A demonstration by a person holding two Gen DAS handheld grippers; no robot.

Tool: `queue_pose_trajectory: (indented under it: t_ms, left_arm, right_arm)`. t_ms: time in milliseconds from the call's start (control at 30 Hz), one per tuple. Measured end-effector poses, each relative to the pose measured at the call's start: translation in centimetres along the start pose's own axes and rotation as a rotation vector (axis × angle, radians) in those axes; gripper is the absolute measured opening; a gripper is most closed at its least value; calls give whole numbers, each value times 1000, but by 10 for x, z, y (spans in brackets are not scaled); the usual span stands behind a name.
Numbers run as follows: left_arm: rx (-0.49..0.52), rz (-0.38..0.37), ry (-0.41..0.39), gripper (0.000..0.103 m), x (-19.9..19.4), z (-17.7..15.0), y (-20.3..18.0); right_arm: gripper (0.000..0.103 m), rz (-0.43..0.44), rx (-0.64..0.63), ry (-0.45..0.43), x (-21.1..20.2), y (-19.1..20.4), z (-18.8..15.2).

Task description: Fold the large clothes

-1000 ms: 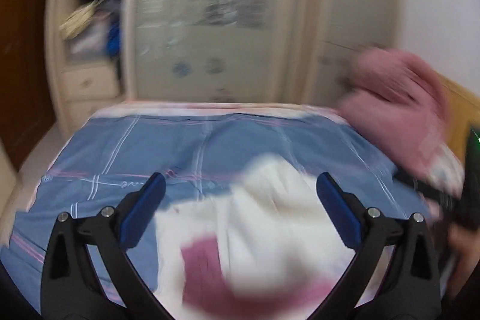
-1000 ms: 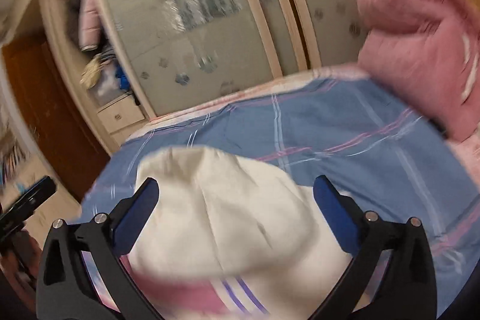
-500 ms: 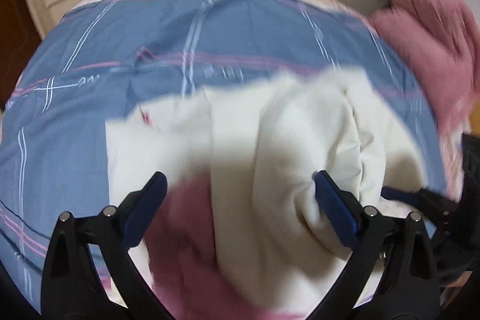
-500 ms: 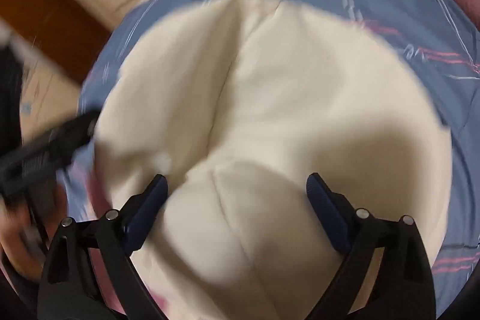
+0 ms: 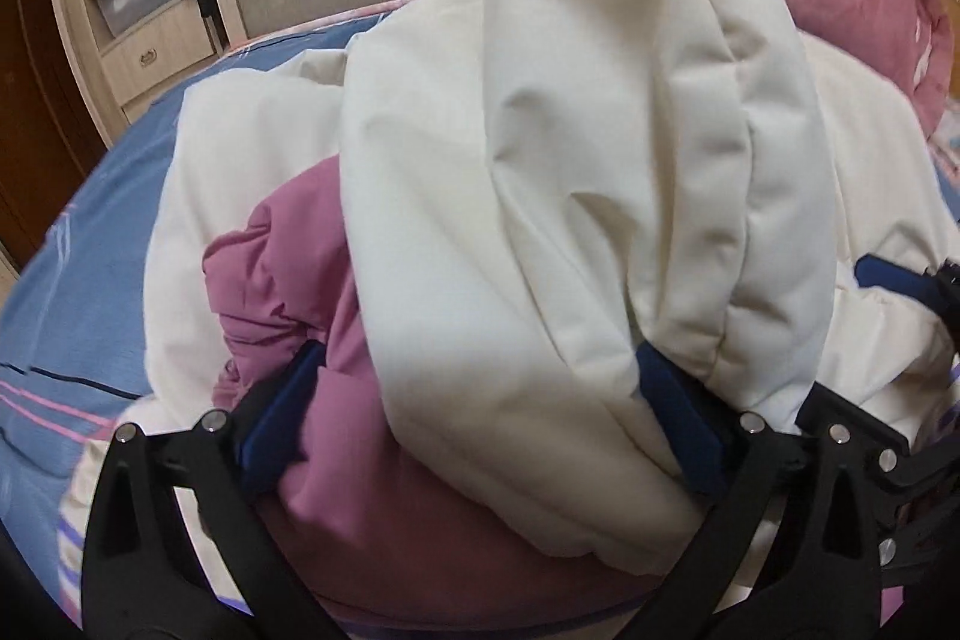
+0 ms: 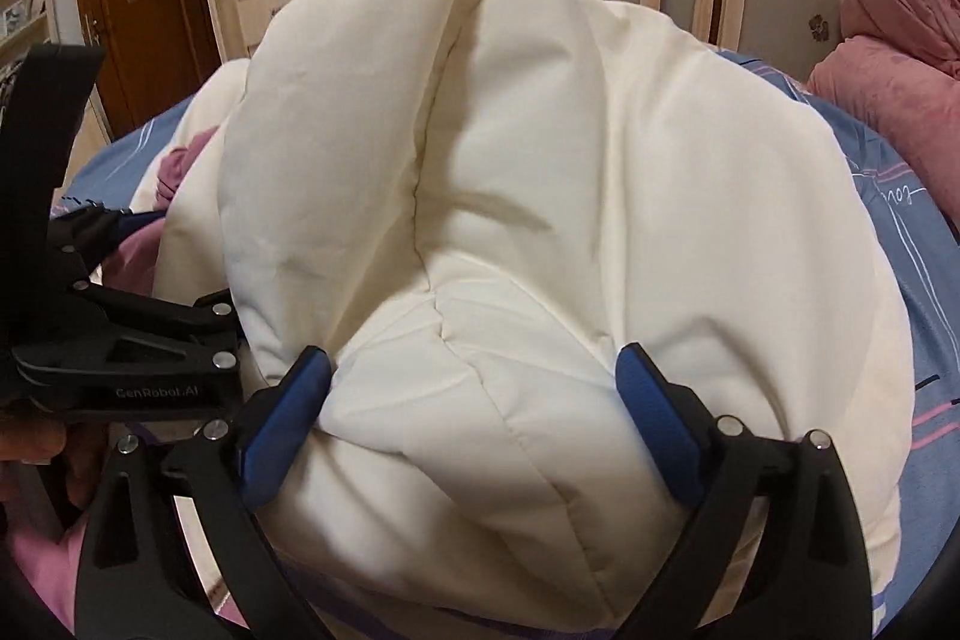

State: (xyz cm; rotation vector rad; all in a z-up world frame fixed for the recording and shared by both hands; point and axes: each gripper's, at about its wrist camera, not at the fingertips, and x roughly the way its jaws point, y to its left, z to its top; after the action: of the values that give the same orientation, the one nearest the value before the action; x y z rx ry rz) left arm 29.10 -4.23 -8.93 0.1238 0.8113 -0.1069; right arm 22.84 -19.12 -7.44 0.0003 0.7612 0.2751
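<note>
Left wrist view: the left gripper stands wide open, jaws spread either side of a cream padded jacket with mauve lining, heaped on the blue plaid bedsheet. Right wrist view: the right gripper, likewise spread wide, straddles the jacket's bulging cream fold; a pink quilt lies beyond.
</note>
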Motion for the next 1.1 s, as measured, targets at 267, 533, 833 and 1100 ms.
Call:
queue_pose_trajectory:
  t_ms: [267,533,833,1100]
  left_arm:
    - [-25,-7,-104,101,-15,-8,5]
    - [-117,-51,-368,101,-155,14,39]
    - [-120,-22,-380,101,-314,-133,45]
    - [-145,2,-336,101,-332,-220,22]
  right_arm:
    - [97,-21,-1,-106,-11,4,-1]
    - [102,-37,151,-538,-163,-14,-19]
    - [102,-66,137,-550,-295,19,-126]
    - [102,-144,75,-510,-327,54,-176]
